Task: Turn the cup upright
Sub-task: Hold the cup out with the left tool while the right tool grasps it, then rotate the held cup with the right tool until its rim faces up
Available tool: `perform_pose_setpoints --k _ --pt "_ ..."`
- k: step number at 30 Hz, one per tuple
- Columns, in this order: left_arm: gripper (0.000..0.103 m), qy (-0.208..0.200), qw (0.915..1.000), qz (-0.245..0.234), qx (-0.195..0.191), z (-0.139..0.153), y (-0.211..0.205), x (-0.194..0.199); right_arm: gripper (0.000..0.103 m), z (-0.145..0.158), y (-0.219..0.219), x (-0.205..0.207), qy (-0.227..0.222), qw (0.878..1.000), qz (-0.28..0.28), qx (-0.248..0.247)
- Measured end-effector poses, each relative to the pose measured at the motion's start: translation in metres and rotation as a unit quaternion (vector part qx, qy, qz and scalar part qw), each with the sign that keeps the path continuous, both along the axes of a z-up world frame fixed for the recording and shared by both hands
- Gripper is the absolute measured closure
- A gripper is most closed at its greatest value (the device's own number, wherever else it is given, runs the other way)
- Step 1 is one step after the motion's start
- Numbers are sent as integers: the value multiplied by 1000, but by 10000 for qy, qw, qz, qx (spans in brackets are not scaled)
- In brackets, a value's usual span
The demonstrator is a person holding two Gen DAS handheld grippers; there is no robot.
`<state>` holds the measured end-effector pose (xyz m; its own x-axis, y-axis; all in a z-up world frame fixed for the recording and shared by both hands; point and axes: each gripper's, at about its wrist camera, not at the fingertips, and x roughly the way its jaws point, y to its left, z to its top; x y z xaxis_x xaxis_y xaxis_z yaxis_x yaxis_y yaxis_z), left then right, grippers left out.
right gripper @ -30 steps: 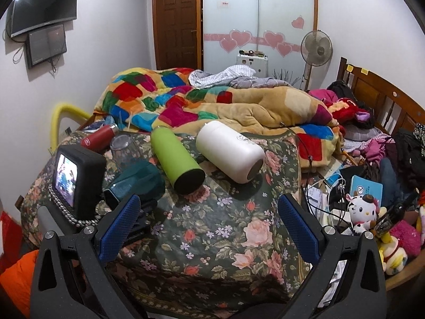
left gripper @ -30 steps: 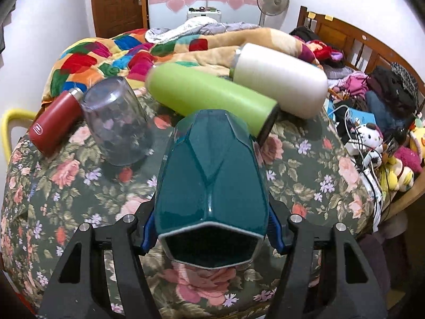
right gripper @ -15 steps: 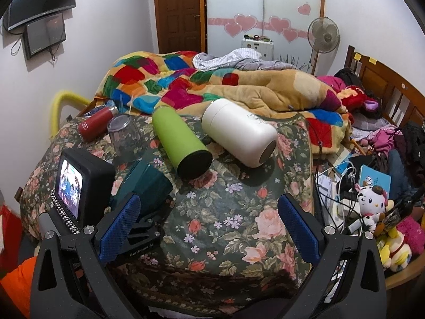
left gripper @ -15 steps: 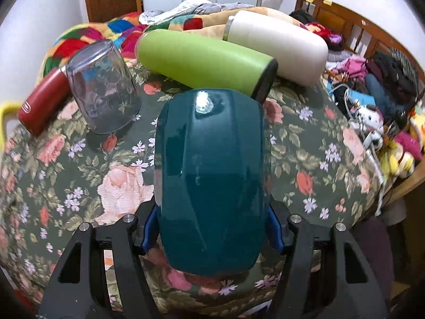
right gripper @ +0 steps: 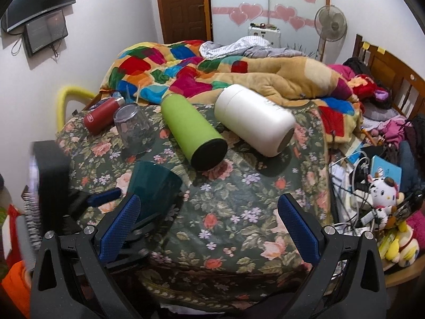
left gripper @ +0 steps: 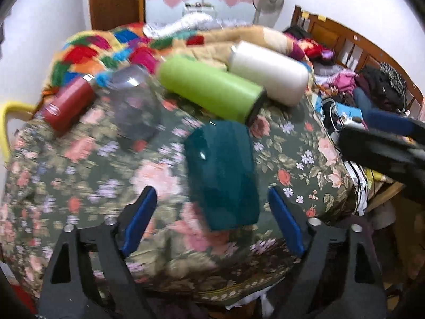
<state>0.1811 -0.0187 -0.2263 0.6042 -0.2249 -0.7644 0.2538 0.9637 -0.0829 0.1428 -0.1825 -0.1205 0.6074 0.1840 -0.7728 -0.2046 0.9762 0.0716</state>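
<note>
the teal cup (left gripper: 221, 175) stood on the flowered bed (left gripper: 292, 156) between the spread fingers of the left tool (left gripper: 212, 222), untouched; the right tool (right gripper: 209, 228) hung spread beside it, holding nothing

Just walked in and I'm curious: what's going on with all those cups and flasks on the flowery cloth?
A person holds two grippers. The left gripper is open, with the dark teal cup standing free between its fingers on the floral cloth. The right gripper is open and empty. A clear cup stands upside down nearby.
</note>
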Motion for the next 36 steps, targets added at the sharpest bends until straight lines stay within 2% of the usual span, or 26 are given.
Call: perform_pose_setpoints --k 5,10,14,24,26,27,33,36 --pt "13 -294 9979 544 190 19 41 -16 0 -17 16 13 377 9990 186 171" --pt "13 -392 9927 1099 296 21 81 -24 9 -44 39 33 996 9931 369 505" --pt "13 -423 9890 1368 361 18 100 -29 11 -60 59 46 1281 9892 481 518" --pt "13 -407 9868 1533 321 11 112 -30 17 -82 94 62 1625 9839 724 138" --pt "13 -413 9865 1553 305 11 112 -30 27 -88 100 65 1717 9820 784 -7" --pt "13 -424 9864 1563 298 12 113 -30 28 -90 100 66 1724 9815 830 -56" --pt "13 -511 9860 1564 283 19 112 -30 29 -81 91 63 1752 9808 845 141" --pt "13 -542 9860 1555 257 22 111 -29 30 -66 83 58 1580 9837 835 182"
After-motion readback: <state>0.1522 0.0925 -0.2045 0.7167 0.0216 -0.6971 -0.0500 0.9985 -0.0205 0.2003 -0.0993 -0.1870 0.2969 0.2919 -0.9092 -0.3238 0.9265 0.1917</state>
